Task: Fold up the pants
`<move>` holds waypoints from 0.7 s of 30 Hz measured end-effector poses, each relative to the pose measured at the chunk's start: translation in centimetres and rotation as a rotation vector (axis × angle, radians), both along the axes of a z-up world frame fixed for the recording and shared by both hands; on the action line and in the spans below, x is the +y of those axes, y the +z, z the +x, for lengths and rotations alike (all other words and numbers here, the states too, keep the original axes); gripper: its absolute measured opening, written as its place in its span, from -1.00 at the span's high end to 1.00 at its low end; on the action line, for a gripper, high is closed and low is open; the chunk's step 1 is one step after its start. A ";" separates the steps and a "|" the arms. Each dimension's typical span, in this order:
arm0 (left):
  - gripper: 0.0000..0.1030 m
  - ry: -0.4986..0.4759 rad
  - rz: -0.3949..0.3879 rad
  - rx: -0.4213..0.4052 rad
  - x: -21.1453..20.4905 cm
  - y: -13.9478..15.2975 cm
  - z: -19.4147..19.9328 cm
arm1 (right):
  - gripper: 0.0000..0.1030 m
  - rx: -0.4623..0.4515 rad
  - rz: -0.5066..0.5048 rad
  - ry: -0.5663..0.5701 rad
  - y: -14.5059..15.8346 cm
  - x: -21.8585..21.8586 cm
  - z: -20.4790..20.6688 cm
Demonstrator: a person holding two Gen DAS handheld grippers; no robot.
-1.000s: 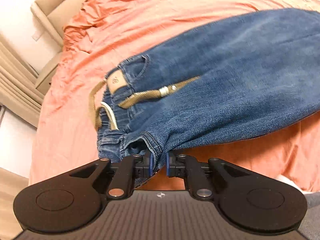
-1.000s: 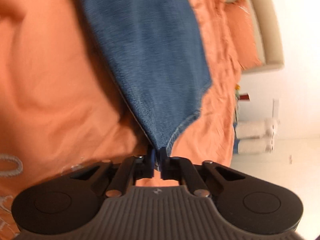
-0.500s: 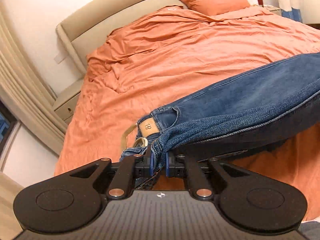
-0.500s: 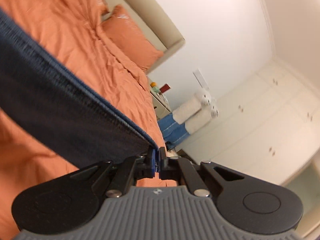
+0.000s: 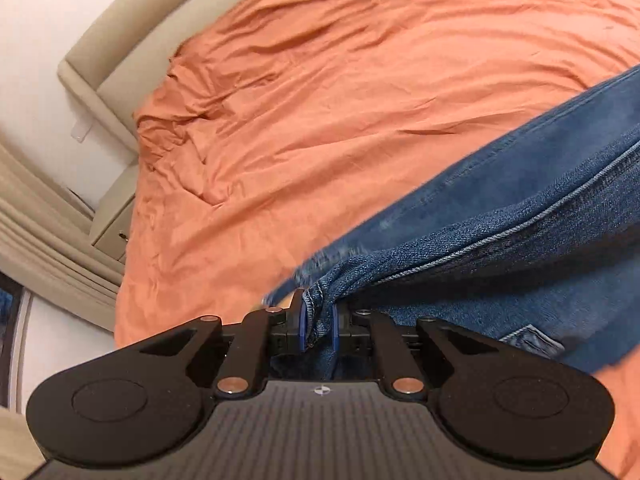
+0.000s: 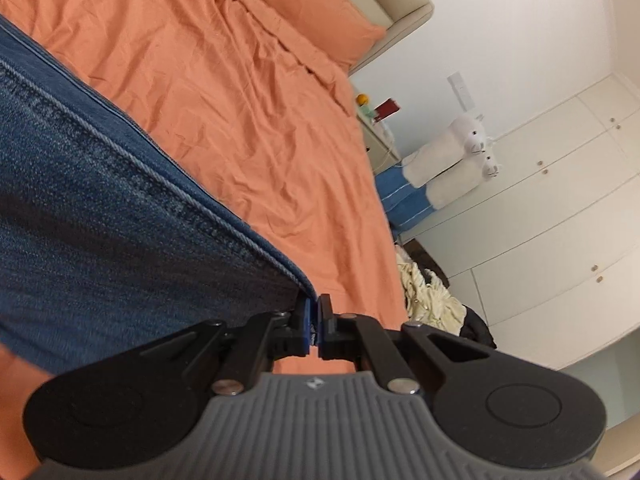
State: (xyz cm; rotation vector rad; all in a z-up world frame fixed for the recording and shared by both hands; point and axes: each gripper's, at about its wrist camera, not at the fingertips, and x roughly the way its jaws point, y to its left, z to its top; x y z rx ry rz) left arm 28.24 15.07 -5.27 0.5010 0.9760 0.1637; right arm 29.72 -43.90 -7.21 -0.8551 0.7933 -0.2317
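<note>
The blue denim pants [image 5: 500,232] hang stretched above the orange bed [image 5: 320,100]. My left gripper [image 5: 319,322] is shut on the waistband end, which bunches between its blue pads. The legs run off to the right of that view. In the right wrist view the pants [image 6: 100,208] fill the left side, and my right gripper [image 6: 314,326] is shut on the hem corner of the leg. The cloth is taut between the two grippers, and its waist label and drawstring are hidden.
The orange bed [image 6: 240,100] has a pillow [image 6: 312,12] and a beige headboard [image 5: 120,52] at its far end. A nightstand [image 6: 376,136], rolled towels [image 6: 440,164] and white wardrobes [image 6: 560,200] stand to the right. Crumpled cream cloth [image 6: 428,292] lies beside the bed.
Both grippers have swung and lifted, keeping hold of the pants. The left view tipped down onto the bed and the waistband label went out of sight. The right view now shows more bed.
</note>
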 end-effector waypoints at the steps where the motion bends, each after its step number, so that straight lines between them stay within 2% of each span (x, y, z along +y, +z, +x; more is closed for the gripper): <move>1: 0.75 0.005 -0.004 0.015 0.2 -0.5 1.5 | 1.00 0.011 0.001 -0.001 -0.5 0.2 1.6; 8: 0.72 0.036 -0.028 0.134 1.8 -6.5 9.3 | 1.00 0.125 -0.022 -0.017 -6.0 1.4 11.8; 14: 0.69 0.077 -0.073 0.189 2.8 -11.0 11.2 | 1.00 0.202 -0.041 -0.020 -11.8 2.5 16.5; 18: 0.68 0.086 -0.098 0.163 3.3 -11.3 10.3 | 1.00 0.212 -0.048 -0.010 -13.7 2.8 17.1; 21: 0.70 0.085 -0.130 0.056 3.3 -8.9 7.7 | 1.00 0.175 -0.049 0.001 -12.9 2.7 16.1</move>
